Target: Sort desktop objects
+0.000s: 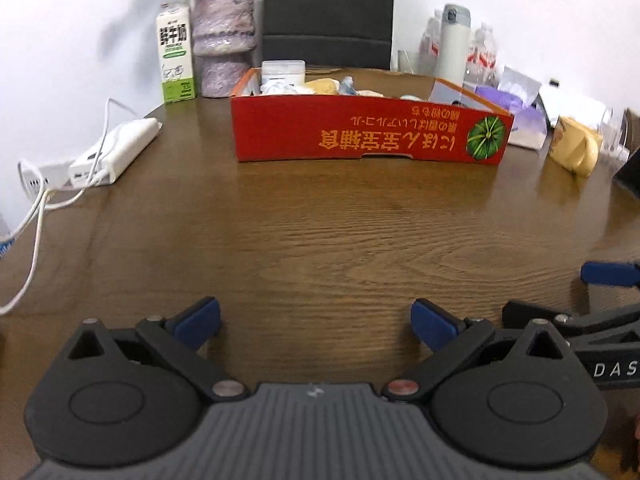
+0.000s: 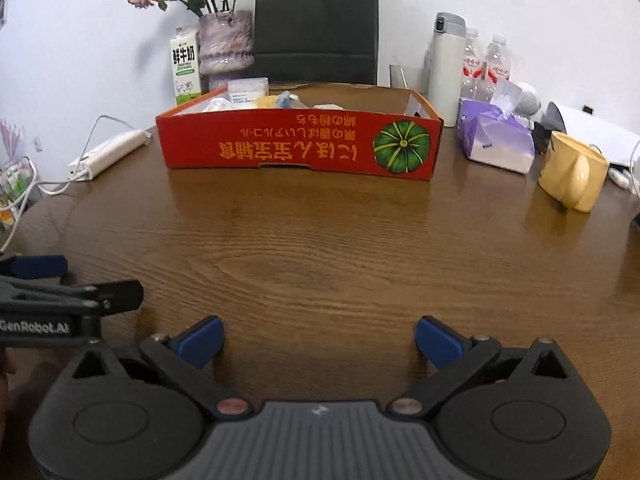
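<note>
A red cardboard box [image 1: 368,132] with a green pumpkin print stands at the far middle of the brown wooden table [image 1: 320,232]; it holds several small items, a clear plastic case [image 1: 283,69] among them. It also shows in the right wrist view [image 2: 300,142]. My left gripper [image 1: 316,324] is open and empty, low over the table's near side. My right gripper [image 2: 319,340] is open and empty beside it, to its right. Each gripper shows at the edge of the other's view.
A milk carton [image 2: 186,65] and a purple vase [image 2: 226,44] with dried flowers stand back left. A white power strip [image 1: 116,152] with cables lies left. A white thermos [image 2: 446,68], water bottles, purple tissue pack [image 2: 498,140] and yellow mug [image 2: 572,170] stand right. A black chair [image 2: 316,24] is behind.
</note>
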Motion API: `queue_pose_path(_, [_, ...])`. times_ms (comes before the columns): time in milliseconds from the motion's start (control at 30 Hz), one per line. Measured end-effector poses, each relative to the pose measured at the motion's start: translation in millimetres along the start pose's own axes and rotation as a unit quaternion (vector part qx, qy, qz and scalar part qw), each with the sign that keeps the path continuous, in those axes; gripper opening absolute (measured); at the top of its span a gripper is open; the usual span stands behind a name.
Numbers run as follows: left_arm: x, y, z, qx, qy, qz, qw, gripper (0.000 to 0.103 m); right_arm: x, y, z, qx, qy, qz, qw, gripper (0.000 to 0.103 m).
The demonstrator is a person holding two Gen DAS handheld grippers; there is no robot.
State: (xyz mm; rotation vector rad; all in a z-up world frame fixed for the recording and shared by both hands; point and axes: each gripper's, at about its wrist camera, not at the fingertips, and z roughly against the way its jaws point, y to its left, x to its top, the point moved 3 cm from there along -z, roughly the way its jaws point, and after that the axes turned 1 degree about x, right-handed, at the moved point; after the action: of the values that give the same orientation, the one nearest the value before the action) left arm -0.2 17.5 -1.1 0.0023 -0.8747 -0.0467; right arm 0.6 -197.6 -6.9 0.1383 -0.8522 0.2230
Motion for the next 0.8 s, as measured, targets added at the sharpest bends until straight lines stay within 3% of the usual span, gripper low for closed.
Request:
queue_pose_path(267, [22,3,-28,0.013,0.002,0.012,0.9998,0.103,21,-6,-26,-0.025,-0.002,-0.021,0.999,0.103])
queue_pose_path(800, [24,5,-29,0.016,0.002,0.015,0.9997,0.103,27,-11,-34,-0.033,-0.002,-0.029,0.999,0.103])
